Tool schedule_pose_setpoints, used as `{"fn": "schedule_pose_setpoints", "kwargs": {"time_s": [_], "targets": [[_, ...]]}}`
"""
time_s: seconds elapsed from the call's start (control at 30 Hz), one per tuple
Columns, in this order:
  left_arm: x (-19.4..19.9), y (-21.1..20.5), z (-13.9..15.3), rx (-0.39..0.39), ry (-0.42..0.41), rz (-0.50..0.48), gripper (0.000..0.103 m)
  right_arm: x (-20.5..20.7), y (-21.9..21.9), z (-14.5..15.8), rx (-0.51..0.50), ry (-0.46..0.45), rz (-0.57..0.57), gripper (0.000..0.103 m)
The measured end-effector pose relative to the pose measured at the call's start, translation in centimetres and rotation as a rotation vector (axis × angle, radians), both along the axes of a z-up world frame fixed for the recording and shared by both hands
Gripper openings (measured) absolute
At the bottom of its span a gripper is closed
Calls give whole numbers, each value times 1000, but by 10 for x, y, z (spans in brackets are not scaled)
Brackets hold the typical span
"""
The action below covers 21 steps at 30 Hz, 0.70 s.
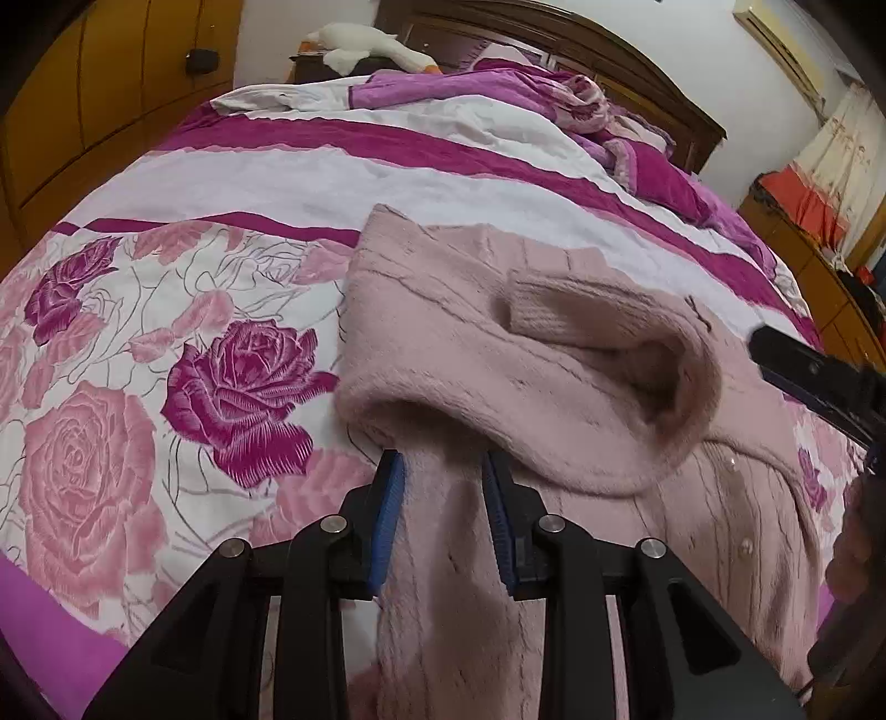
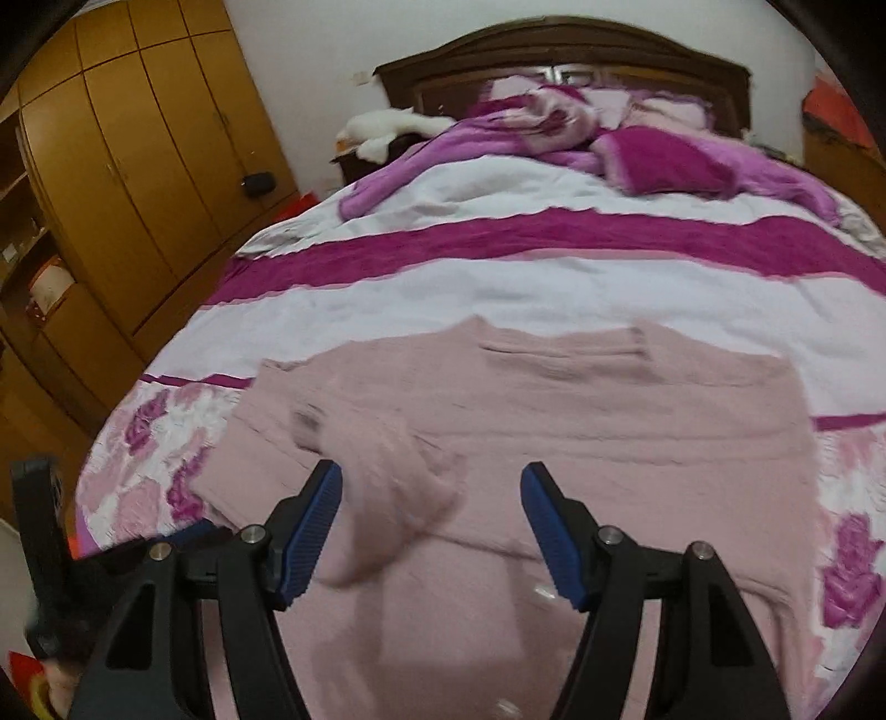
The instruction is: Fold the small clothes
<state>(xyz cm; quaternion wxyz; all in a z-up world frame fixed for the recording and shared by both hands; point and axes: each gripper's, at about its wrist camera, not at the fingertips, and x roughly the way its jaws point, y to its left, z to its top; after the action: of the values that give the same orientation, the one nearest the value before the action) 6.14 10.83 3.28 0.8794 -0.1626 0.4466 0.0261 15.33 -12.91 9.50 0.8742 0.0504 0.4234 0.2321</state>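
Note:
A fluffy pale pink sweater [image 1: 454, 332] lies on the bed's rose-patterned cover. My left gripper [image 1: 444, 487] is shut on a band of its fabric, which is drawn up between the blue pads [image 1: 390, 498], and a sleeve with a ribbed cuff [image 1: 559, 310] is folded over the body. In the right wrist view the sweater [image 2: 581, 410] spreads flat, neckline toward the headboard. Above it hangs my right gripper [image 2: 432, 476], open, with nothing pinched. Part of that gripper [image 1: 814, 371] shows at the right edge of the left wrist view. The left gripper [image 2: 39, 498] appears low on the left.
The quilt [image 1: 310, 177] has white and magenta bands, and purple bedding [image 2: 653, 155] is bunched near the dark wooden headboard [image 2: 565, 50]. A white plush toy [image 2: 387, 127] lies on a bedside stand. Wooden wardrobes [image 2: 138, 166] stand along the left side.

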Motion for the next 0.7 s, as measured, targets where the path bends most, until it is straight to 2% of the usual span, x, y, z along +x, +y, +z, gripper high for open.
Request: {"fn": "schedule_pose_setpoints", "kwargs": {"time_s": [0.17, 0.37, 0.4, 0.43, 0.47, 0.57, 0.7], "targets": [[8, 9, -10, -25, 18, 33, 7, 15, 40, -10, -17, 23, 48, 70], [13, 10, -16, -37, 26, 35, 7, 36, 81, -30, -201, 72, 152, 70], [15, 10, -16, -35, 28, 36, 7, 39, 87, -35, -244, 85, 177, 55], [17, 10, -16, -33, 28, 38, 7, 39, 91, -38, -277, 82, 194, 21], [20, 11, -16, -33, 28, 41, 7, 40, 91, -40, -308, 76, 203, 14], [24, 12, -19, -39, 33, 52, 7, 39, 83, -30, -309, 27, 194, 13], [24, 11, -23, -28, 41, 54, 7, 33, 49, 10, -243, -127, 91, 12]]}}
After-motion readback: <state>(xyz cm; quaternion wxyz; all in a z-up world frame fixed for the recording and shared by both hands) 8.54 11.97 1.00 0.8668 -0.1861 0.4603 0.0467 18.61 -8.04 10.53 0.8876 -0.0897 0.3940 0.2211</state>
